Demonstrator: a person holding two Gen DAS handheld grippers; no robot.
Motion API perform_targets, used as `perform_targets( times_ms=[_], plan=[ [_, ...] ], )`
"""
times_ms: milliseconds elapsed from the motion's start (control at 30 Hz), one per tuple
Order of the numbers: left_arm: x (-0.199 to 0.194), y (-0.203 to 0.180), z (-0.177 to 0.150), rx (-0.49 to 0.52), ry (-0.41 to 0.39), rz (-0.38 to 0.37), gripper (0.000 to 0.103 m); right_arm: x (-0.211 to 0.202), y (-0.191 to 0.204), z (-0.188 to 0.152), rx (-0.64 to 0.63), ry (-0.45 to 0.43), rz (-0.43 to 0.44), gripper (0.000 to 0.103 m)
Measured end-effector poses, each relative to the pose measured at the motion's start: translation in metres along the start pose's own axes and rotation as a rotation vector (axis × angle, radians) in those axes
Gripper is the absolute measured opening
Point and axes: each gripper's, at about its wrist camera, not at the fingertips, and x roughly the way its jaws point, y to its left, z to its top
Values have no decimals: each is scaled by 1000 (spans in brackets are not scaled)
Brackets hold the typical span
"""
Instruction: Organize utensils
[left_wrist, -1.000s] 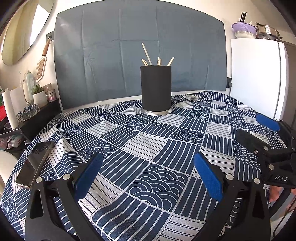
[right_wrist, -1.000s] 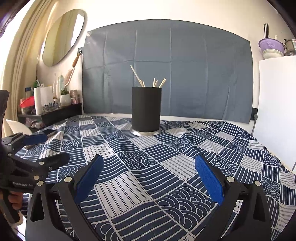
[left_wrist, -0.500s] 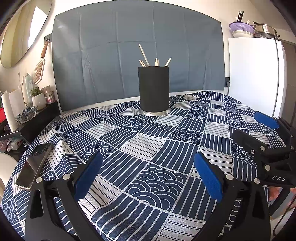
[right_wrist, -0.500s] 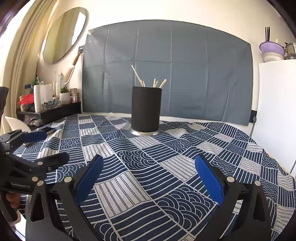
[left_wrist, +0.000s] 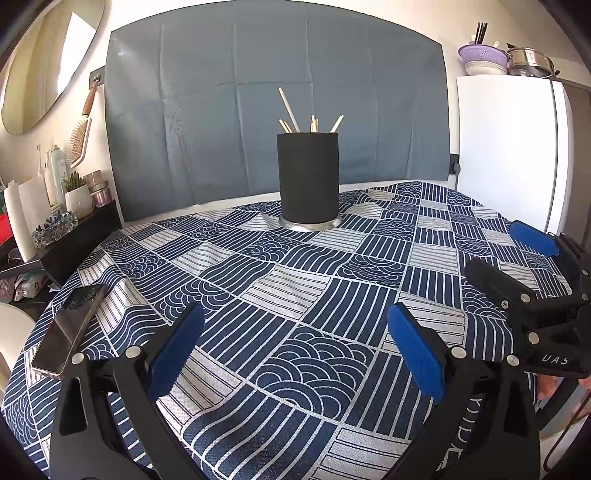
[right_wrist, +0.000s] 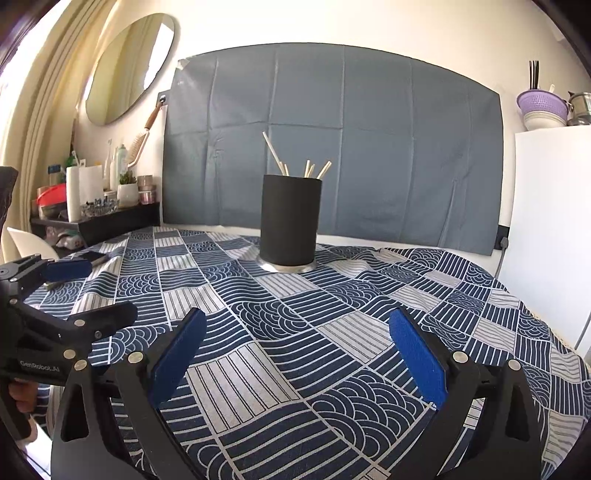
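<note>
Nearest: left gripper and right gripper, both spread wide, nothing held, above patterned tablecloth. Farther back: black holder, upright on cloth, wooden sticks inside. Likely risks: rumpled cloth dragged, tall holder tipped by a careless reach.

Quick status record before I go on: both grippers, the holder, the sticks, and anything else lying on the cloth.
left gripper: open, empty, above the cloth
right gripper: open, empty, above the cloth
holder: black cylinder, upright on a silver base, far side of the table
chopsticks: several pale sticks standing in the holder, tips above the rim
tablecloth: navy and white patchwork, no loose utensils visible on it
phone: flat at the cloth's left edge
</note>
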Motion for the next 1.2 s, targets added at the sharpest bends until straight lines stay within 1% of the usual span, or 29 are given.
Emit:
perform_targets(
  times_ms=[233,933,1200],
  plan=[
    [0,1,0,-4,0,-2,97,-1,-1,0,7,-5,-3,95],
    [-2,-1,0,4,-6,1,97,-2,3,0,-25,-20,-24,95],
    [-3,-1,0,5,-15,12,97,-3,4,0,-26,-18,-27,95]
  ],
)
